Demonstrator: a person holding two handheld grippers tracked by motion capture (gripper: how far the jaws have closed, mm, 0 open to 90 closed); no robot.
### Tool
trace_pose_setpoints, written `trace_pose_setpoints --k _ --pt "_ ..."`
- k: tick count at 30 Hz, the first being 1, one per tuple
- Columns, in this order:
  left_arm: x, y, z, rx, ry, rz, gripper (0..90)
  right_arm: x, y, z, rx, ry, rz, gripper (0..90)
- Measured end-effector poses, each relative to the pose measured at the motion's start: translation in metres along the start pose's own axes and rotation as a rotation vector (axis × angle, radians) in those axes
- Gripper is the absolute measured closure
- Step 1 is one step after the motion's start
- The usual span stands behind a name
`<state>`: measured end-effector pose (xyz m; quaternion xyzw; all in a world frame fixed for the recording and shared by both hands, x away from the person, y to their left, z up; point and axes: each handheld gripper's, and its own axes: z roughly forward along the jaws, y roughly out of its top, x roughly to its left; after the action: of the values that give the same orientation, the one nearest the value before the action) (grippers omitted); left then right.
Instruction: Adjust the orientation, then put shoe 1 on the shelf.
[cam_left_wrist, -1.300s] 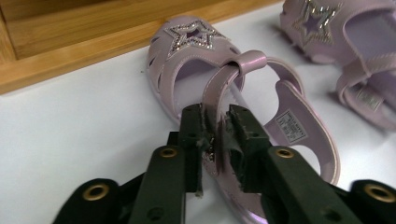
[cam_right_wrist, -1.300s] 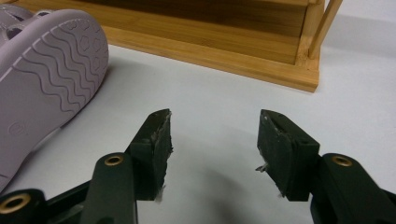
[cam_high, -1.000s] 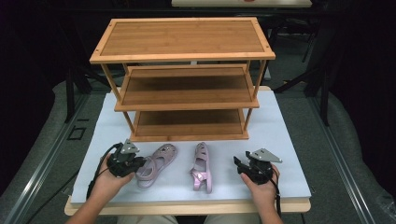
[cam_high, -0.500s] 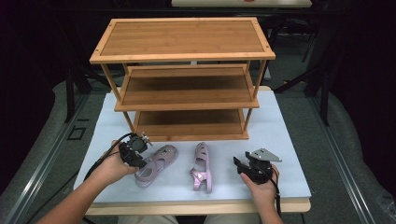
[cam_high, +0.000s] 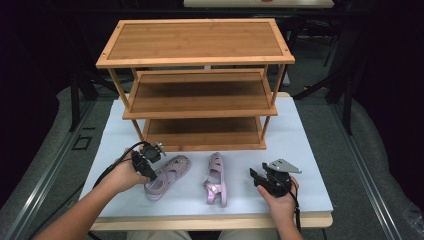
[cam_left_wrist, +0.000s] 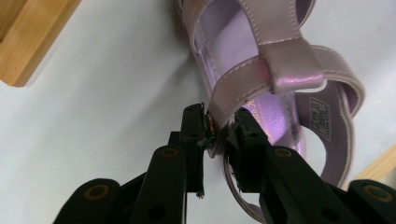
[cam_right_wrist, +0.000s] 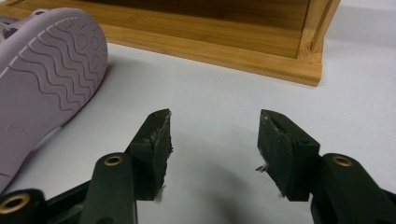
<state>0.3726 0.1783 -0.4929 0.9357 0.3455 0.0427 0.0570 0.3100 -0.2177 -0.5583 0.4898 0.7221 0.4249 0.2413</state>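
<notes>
From the high view, a three-tier bamboo rack (cam_high: 197, 85) with slatted, honey-coloured boards stands at the back of the bench (cam_high: 310, 150), whose top is a smooth pale sheet. Two glossy lilac sandals lie in front of it: the left sandal (cam_high: 167, 176) rests upright and angled, while the right sandal (cam_high: 216, 179) lies tipped on its side. The left gripper (cam_high: 150, 167) sits at the heel end of the left sandal, and the right gripper (cam_high: 257, 176) rests on the bench just beside the right sandal, apart from it. Compared with a second ago, the left hand has come in from the bench edge to the sandal, which has barely shifted; the right hand has stayed put.

In the left gripper view, the black jaws have just been closing and pinch the stitched, pearly heel strap (cam_left_wrist: 243, 84) of the left sandal (cam_left_wrist: 280, 116), whose insole is a deeper violet with a printed label. How firmly the pads bite is hard to judge, since the strap edge hides the contact. A corner of the rack (cam_left_wrist: 23, 51) shows at the upper left.

In the right gripper view, the jaws stand well apart over bare bench (cam_right_wrist: 219, 102). The right sandal's sole (cam_right_wrist: 42, 70), with moulded wavy ridges, faces the camera at left, and the rack's bottom rail (cam_right_wrist: 224, 46) runs behind.
</notes>
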Motion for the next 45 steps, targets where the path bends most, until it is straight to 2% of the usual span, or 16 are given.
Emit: trace_pose_setpoints --k 2,3,5,9,11,13,24,25,28,33,35,36,37,38,41,45 --pt "0.0004 0.0007 0.0009 0.011 0.001 0.005 76.9 0.0004 -0.0002 -0.0001 0.003 0.001 -0.003 44.1" --pt "-0.0011 0.0007 0.0016 -0.007 -0.005 -0.017 77.0 0.0004 -0.0001 -0.0002 0.001 0.001 -0.003 44.1" --pt "0.0006 0.0016 0.0004 0.013 0.001 0.006 77.6 0.0002 0.0002 -0.0006 -0.002 -0.001 -0.003 44.0" --pt "0.0013 0.0026 0.001 0.02 -0.002 0.002 78.3 -0.0009 0.0002 -0.0001 -0.001 0.0 0.006 44.0" --pt "0.0001 0.0029 0.0019 0.011 -0.009 -0.022 78.4 -0.0004 0.0003 0.0003 0.001 -0.002 0.004 44.1" --pt "0.0018 0.0032 0.0011 0.023 -0.013 -0.008 78.4 0.0004 0.0005 0.0003 0.001 -0.002 0.003 44.0" --pt "0.0039 0.0057 0.0031 0.044 -0.014 -0.015 78.7 -0.0004 0.0003 0.0003 0.0 0.004 0.004 44.1" --pt "0.0023 0.0056 0.004 0.031 -0.017 -0.035 78.7 -0.0004 0.0002 0.0004 0.0 0.005 0.004 44.1" --pt "0.0038 0.0064 0.0042 0.052 -0.011 -0.012 78.7 -0.0002 0.0002 0.0003 -0.001 0.004 0.003 44.1" --pt "0.0032 0.0075 0.0062 0.061 -0.001 -0.008 80.0 -0.0003 0.0002 0.0003 0.0 0.006 0.003 44.0" --pt "0.0014 0.0076 0.0066 0.051 -0.001 -0.023 80.8 -0.0003 0.0002 0.0004 0.0 0.003 0.003 44.1" --pt "0.0009 0.0076 0.0066 0.052 0.001 -0.019 81.1 -0.0005 0.0001 0.0004 0.001 0.002 0.005 44.0" --pt "0.0018 0.0078 0.0061 0.066 0.014 0.007 81.4 -0.0007 0.0001 0.0005 0.001 0.005 0.006 44.1" --pt "0.0017 0.0077 0.0061 0.067 0.015 0.007 81.6 -0.0007 0.0001 0.0004 0.0 0.006 0.007 44.1" --pt "0.0016 0.0074 0.0061 0.06 0.013 0.003 82.0 -0.0008 0.0001 0.0004 0.0 0.005 0.008 44.0" --pt "0.0015 0.0056 0.0051 0.045 0.043 0.018 82.4 -0.0011 -0.0004 0.0013 -0.009 0.01 0.012 44.1"
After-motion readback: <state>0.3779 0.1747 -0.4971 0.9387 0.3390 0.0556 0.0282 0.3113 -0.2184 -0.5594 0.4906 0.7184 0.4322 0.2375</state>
